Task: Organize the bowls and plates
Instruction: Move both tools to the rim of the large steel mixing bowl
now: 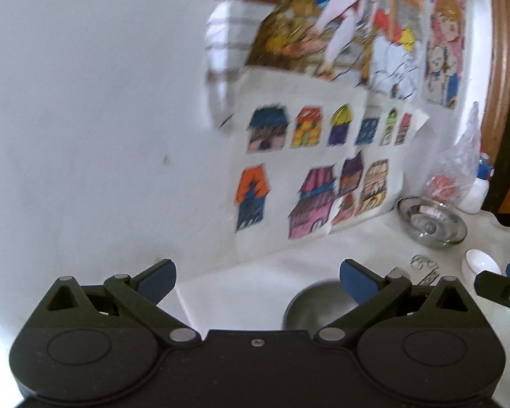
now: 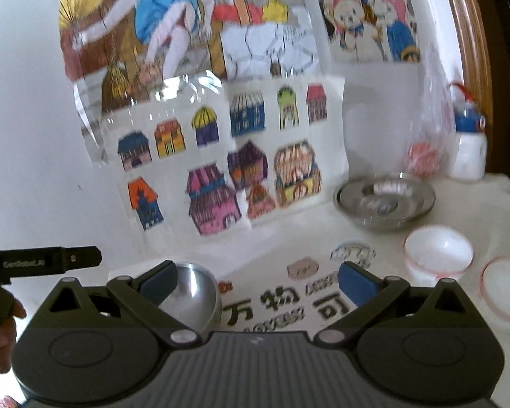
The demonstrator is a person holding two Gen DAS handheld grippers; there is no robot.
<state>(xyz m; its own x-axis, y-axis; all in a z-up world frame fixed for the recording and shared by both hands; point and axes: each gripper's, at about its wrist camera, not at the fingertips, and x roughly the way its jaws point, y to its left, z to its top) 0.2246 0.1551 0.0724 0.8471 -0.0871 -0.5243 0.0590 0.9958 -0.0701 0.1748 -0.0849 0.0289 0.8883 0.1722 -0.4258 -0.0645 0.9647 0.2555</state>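
My left gripper is open and holds nothing; a steel bowl sits on the white table just below its right finger. Further right stand a clear glass bowl and a small white bowl. My right gripper is open too, empty, above the printed table cover. The steel bowl lies behind its left finger. Beyond are the glass bowl, a white bowl and a second white red-rimmed bowl at the right edge.
Coloured drawings hang on the white wall behind the table. A plastic bag and a white bottle stand in the back right corner. A hand holds the other gripper's black body at the left edge.
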